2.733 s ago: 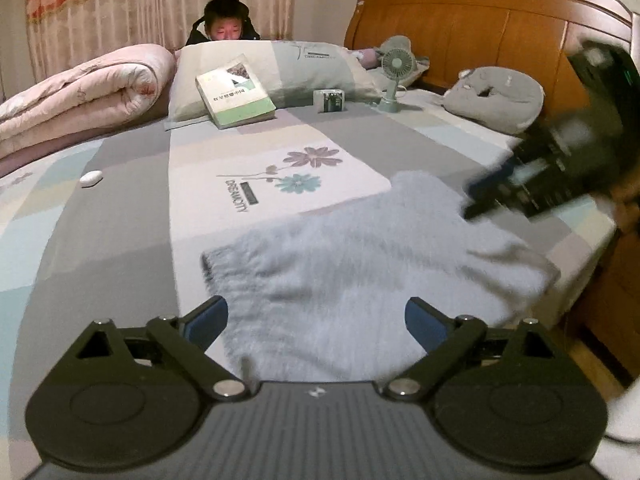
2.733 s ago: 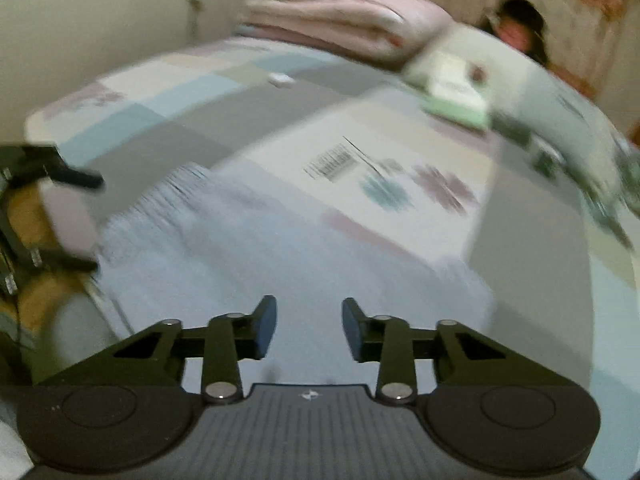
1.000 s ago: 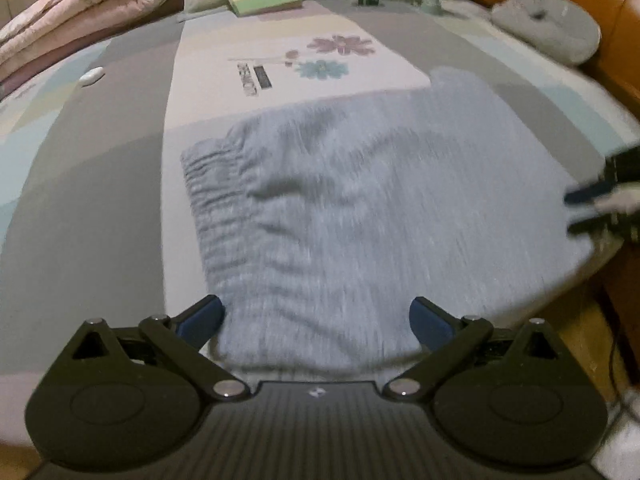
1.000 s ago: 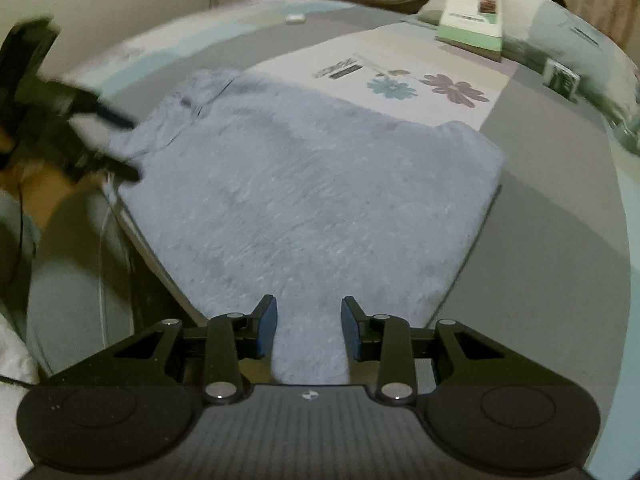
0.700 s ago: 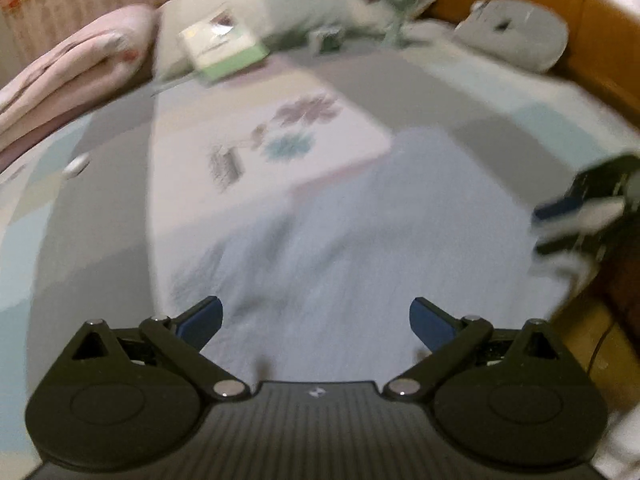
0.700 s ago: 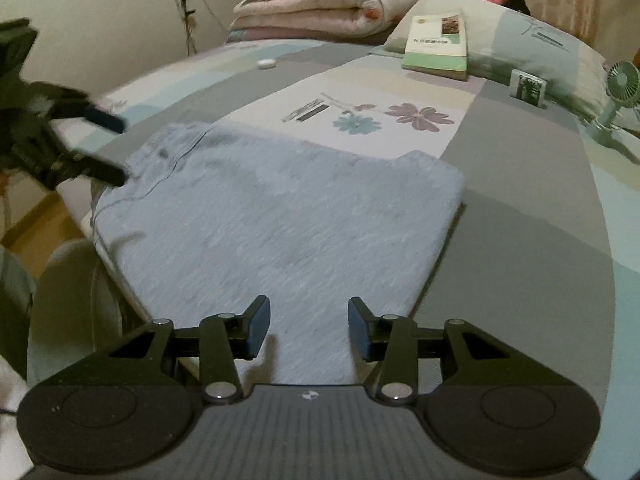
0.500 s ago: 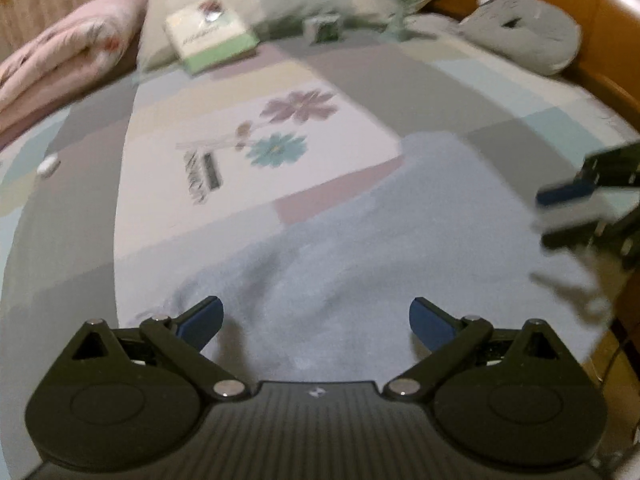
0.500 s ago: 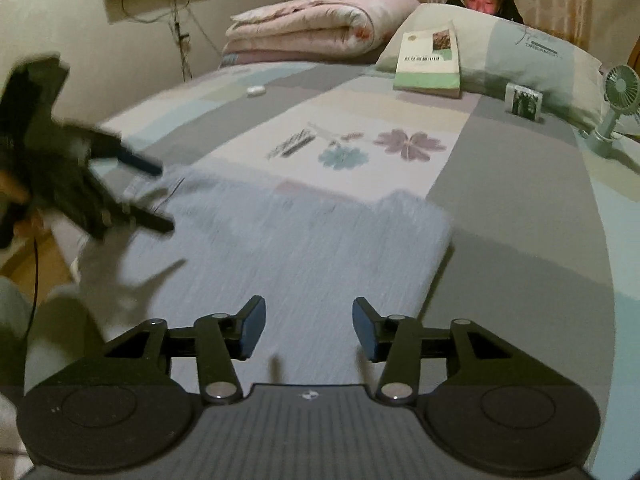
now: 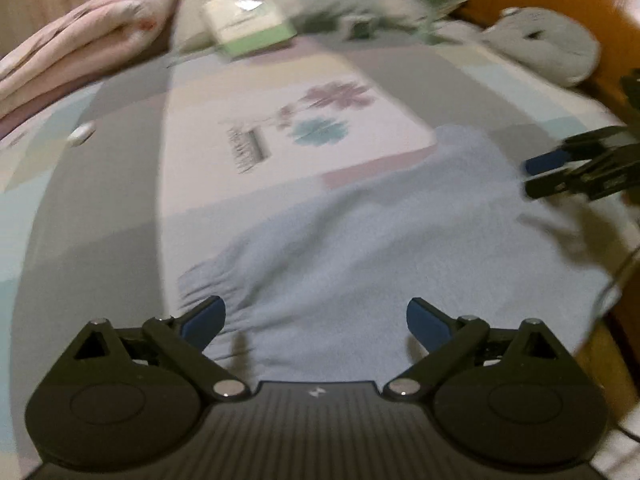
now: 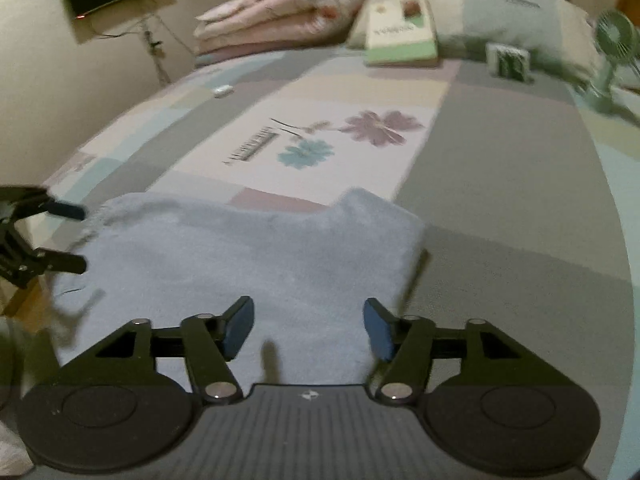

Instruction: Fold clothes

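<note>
pale blue fleece garment [image 9: 360, 248] flat on the bed [image 10: 500, 208] — left gripper [image 9: 316, 316] and right gripper [image 10: 308, 324] spread wide, empty.

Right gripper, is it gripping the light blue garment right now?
No, the right gripper is open, both fingers apart above the light blue garment.

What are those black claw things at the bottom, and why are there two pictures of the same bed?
Each claw is a grabbing tool that a person holds, one in each hand. A small camera sits on each, so you get two views. One looks past the left tool, the other past the right tool. Both are open and hold nothing. A fluffy light blue garment lies flat on the bed, waiting to be folded. Farther back are a book, a pillow and a small fan.
</note>
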`<state>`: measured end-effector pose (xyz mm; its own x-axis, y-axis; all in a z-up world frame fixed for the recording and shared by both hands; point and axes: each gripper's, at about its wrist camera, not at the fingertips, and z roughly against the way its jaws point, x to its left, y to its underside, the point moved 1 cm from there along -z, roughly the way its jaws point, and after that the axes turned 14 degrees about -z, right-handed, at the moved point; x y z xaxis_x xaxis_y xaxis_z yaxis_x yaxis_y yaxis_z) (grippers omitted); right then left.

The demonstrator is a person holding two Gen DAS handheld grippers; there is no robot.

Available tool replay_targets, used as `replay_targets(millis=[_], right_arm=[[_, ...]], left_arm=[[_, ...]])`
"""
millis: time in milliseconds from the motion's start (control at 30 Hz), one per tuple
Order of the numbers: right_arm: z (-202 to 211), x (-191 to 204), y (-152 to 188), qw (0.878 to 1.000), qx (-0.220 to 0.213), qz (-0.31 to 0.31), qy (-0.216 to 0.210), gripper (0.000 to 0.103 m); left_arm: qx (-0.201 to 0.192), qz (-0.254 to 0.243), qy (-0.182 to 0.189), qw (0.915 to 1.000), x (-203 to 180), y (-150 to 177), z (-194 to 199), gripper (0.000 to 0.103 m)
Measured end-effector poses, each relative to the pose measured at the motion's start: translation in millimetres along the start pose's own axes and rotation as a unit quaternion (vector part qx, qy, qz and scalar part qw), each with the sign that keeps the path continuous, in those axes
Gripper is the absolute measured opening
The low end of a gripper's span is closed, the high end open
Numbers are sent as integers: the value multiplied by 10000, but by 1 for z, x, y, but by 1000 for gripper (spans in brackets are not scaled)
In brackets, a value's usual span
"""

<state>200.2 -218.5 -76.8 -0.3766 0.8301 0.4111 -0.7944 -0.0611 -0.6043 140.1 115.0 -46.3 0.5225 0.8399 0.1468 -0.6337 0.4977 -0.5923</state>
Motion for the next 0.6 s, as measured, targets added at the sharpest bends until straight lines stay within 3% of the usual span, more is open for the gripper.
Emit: replay_targets(millis=[167, 233, 467, 600], right_arm=[[-3, 25, 14, 9994, 219, 212, 154, 69], [-8, 28, 23, 9988, 351, 154, 300, 69], [1, 42, 47, 9976, 392, 219, 532, 75], [17, 52, 51, 9981, 238, 324, 476, 75]], left_arm=[[16, -140, 339, 9993, -25, -1, -8, 98], [275, -106, 423, 9987, -33, 7, -18, 98], [498, 77, 291, 9983, -44, 31, -5, 98], [413, -59, 105, 9991, -52, 33, 14, 98]])
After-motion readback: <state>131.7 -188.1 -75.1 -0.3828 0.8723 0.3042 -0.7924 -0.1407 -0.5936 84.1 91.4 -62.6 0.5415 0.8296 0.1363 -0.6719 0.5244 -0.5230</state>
